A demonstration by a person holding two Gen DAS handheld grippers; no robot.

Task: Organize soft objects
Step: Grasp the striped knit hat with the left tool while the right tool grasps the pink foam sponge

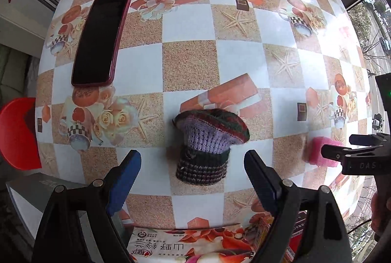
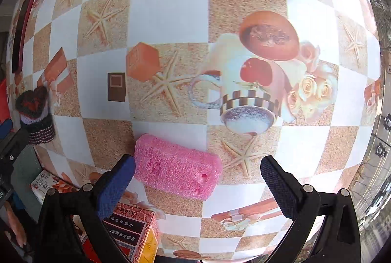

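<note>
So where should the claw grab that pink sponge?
Probably across the short width of the pink sponge, near its middle, coming straight down from above. It lies flat on the tablecloth as a long block, and its narrow sides are free. The right gripper is open above it, but one of its jaws overlaps an end, so shift it sideways first.

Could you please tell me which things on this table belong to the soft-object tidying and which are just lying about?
For the job:
- knitted piece
- pink sponge

Just lying about:
- phone
- snack packet
- red and yellow box
- red stool beside the table
</note>
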